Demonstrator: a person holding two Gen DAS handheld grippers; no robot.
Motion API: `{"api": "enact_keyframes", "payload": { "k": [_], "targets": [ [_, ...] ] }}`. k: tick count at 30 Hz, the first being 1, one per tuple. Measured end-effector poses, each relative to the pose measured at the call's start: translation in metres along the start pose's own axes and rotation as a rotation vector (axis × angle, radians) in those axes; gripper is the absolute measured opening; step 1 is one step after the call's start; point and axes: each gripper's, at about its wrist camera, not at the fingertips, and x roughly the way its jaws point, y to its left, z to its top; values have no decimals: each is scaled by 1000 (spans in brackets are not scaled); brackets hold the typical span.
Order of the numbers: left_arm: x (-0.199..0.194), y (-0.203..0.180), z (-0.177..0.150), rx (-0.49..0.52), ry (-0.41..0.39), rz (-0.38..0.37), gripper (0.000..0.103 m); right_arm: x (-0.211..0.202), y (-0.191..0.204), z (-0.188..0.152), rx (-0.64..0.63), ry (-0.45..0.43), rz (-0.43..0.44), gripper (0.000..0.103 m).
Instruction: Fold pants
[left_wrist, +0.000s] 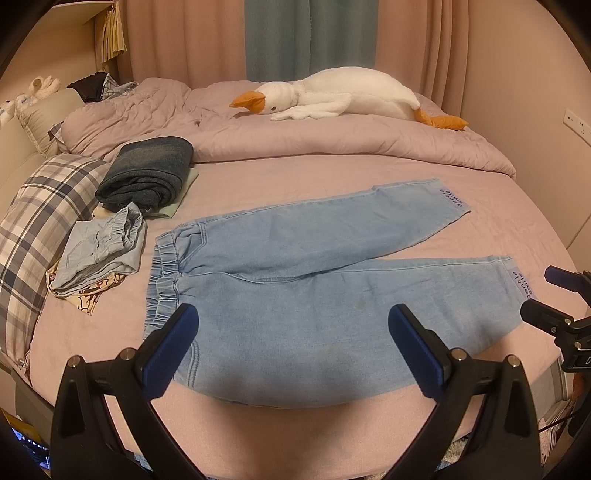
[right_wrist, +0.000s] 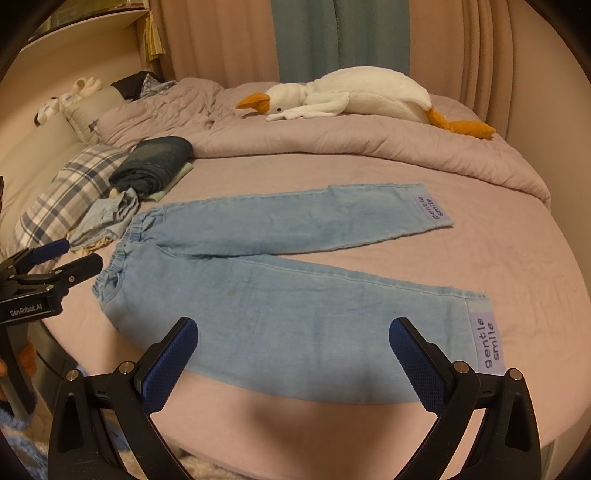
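Both tongs, our left tongs (left_wrist: 293, 325) and right tongs (right_wrist: 293, 338), hover spread wide above the light-blue jeans (right_wrist: 258, 295) lying flat, unfolded, on the bed (right_wrist: 517, 280).

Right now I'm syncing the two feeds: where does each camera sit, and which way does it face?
Left wrist: on the left gripper at the near bed edge, facing across the light blue jeans by the waistband; its open fingers show, and the right gripper at right.
Right wrist: on the right gripper, nearer the cuffs, same direction; the left gripper shows at left.
Shared: jeans, plush goose, plaid pillow, folded clothes.
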Motion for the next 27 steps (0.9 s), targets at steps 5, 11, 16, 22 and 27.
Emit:
{"api": "enact_keyframes", "payload": {
  "k": [5,11,16,22,27],
  "targets": [
    [-2,0,-2,0,7,1,103,-1,0,0,9,-12,7,103],
    [8,17,-1,-94,52,-67,103,1,0,0,3,-3,2,103],
    [46,73,-22,-378,197,-170,102,23,5,-7,-10,14,49,103],
    [62,142,-71,-657,256,-107,102,51,51,-34,-123,94,180,103],
    [64,162,-89,-723,243,-34,101,37,90,-65,-357,124,192,103]
  ]
}}
